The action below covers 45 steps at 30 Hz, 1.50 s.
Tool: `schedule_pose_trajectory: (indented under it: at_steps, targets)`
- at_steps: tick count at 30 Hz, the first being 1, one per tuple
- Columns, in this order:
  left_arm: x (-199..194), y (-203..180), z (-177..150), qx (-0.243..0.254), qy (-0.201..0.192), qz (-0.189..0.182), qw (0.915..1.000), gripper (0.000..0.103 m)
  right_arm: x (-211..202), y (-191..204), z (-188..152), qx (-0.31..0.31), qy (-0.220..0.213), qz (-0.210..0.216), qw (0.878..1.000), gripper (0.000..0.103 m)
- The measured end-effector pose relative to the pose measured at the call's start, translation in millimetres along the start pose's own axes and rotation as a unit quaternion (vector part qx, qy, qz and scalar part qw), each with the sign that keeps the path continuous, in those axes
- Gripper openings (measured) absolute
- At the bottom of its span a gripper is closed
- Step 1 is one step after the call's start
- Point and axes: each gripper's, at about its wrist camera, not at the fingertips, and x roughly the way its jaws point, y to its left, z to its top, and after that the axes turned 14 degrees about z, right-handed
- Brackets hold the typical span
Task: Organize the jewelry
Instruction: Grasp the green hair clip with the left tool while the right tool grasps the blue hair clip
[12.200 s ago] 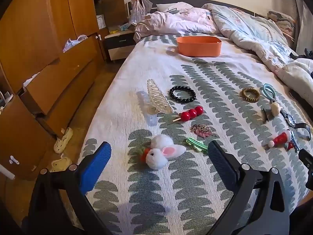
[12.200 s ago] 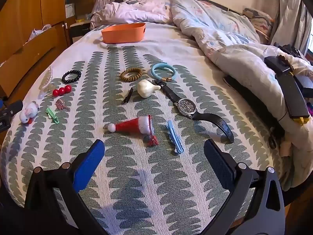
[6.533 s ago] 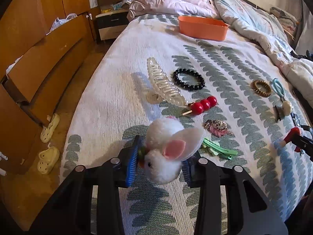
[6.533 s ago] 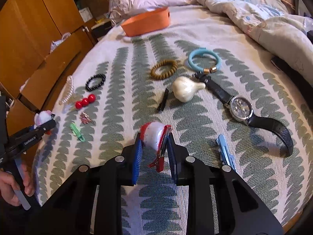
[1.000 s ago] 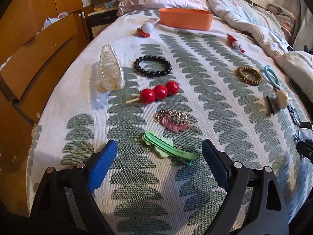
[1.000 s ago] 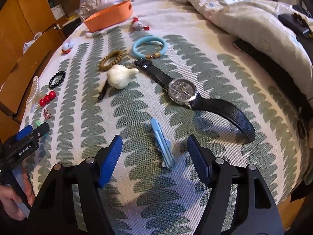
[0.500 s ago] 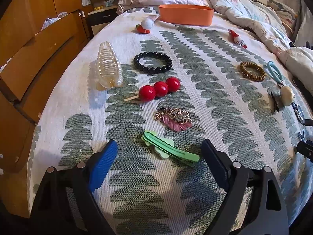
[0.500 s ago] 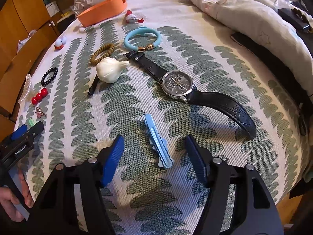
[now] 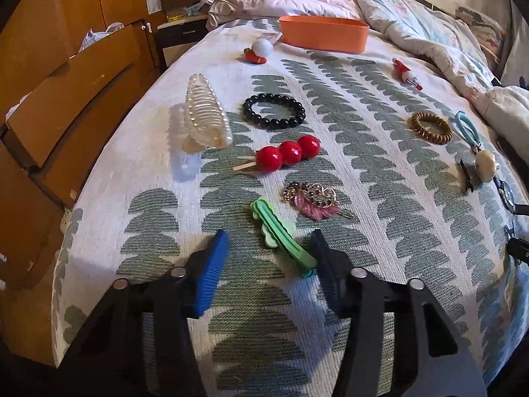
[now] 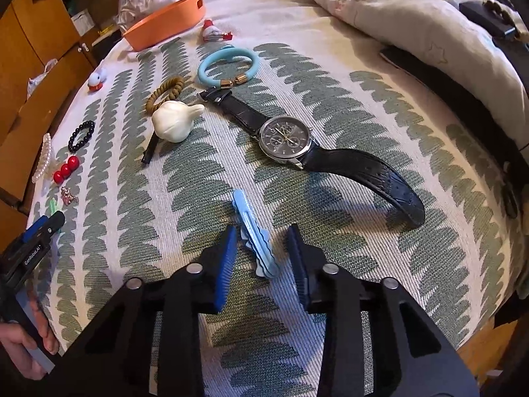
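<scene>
A green hair clip (image 9: pixel 281 235) lies on the bedspread between the jaws of my left gripper (image 9: pixel 269 259). The jaws are closing; the right pad is at the clip's tail and the left pad stands clear of it. In the right wrist view a light blue hair clip (image 10: pixel 254 235) lies between the jaws of my right gripper (image 10: pixel 263 259), which are also closing, with gaps on both sides. The orange basket (image 9: pixel 324 33) stands far up the bed. A bunny clip (image 9: pixel 259 49) and a Santa hat clip (image 9: pixel 406 74) lie near it.
On the leaf-patterned spread lie a pearl claw clip (image 9: pixel 205 119), black bead bracelet (image 9: pixel 274 110), red berry pin (image 9: pixel 287 154), pink brooch (image 9: pixel 312 198), wooden bracelet (image 9: pixel 431 127), watch (image 10: pixel 287 137), garlic-shaped clip (image 10: pixel 173 120) and blue bangle (image 10: pixel 228 66). Wooden drawers stand left; a quilt is bunched right.
Both grippers' jaws have narrowed a good deal around their clips. Each clip now sits nearer the fingers in its view.
</scene>
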Motion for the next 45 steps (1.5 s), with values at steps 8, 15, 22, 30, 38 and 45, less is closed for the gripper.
schedule_pose_trajectory:
  at_steps: [8,15,22,30,38,45]
  targets:
    - [0,1,0,0.001,-0.002,0.002,1.0,0.035,0,2,-2,0.0,0.005,0.013,1.0,0.018]
    - [-2,4,0,-0.004,0.0,-0.003,1.0,0.024,-4,1,-3,0.004,0.001,0.026,1.0,0.018]
    - [-5,10,-1,-0.011,-0.002,-0.013,0.9999,0.015,-8,5,-4,-0.002,-0.007,0.037,0.999,0.018]
    - [-12,17,1,-0.022,-0.01,-0.026,0.9994,0.01,-13,8,-5,-0.007,-0.016,0.044,0.999,0.018]
    - [-13,18,2,-0.019,-0.013,-0.028,0.9993,0.01,-15,10,-5,-0.007,-0.019,0.047,0.999,0.018]
    - [-16,17,2,-0.017,-0.02,-0.03,0.9992,0.01,-18,11,-4,-0.008,-0.024,0.051,0.998,0.018]
